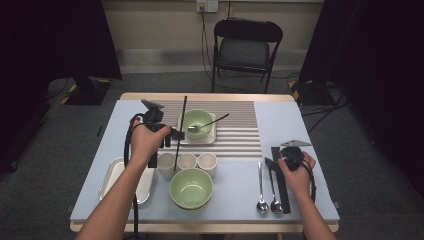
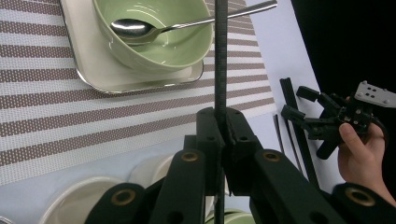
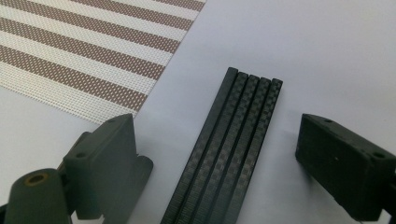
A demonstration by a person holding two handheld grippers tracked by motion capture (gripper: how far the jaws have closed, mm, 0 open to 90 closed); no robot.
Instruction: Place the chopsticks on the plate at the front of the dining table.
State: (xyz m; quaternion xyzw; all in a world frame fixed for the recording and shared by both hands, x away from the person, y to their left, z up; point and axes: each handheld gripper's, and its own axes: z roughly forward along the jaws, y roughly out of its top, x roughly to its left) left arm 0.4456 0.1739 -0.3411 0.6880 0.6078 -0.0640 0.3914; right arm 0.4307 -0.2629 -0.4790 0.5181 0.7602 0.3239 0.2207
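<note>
Green bowl [image 1: 191, 188] sits nearest the counter's [image 1: 300, 125] front edge, with three white cups [image 1: 186, 161] behind it and two spoons [image 1: 267, 190] to its right.

Left tongs [image 1: 172, 135]: clenched on one black chopstick [image 1: 180, 131]. In the left gripper view the stick [image 2: 220, 70] runs upright through the pinched pads, its far end reaching past the tray [image 2: 116, 77] that carries a second green bowl [image 2: 154, 35] with a spoon [image 2: 140, 29] in it, on the striped mat [image 2: 70, 116].

Right tongs [image 3: 224, 158]: released, jaws spread wide over a bundle of chopsticks [image 3: 224, 149] lying flat on the counter, touching neither pad. The high view puts this bundle [image 1: 280, 182] just right of the two spoons, under the right hand [image 1: 296, 172].

Step in hand, as judged: take another stick from the bundle while the left tongs keep the first.

Notes for doing it well:
- Sticks lie packed side by side; aim one pad at the outer stick's edge so a single stick separates.
- Close slowly, square to the stick's length, or it may twist out.
- Keep the left stick clear of the cups.
</note>
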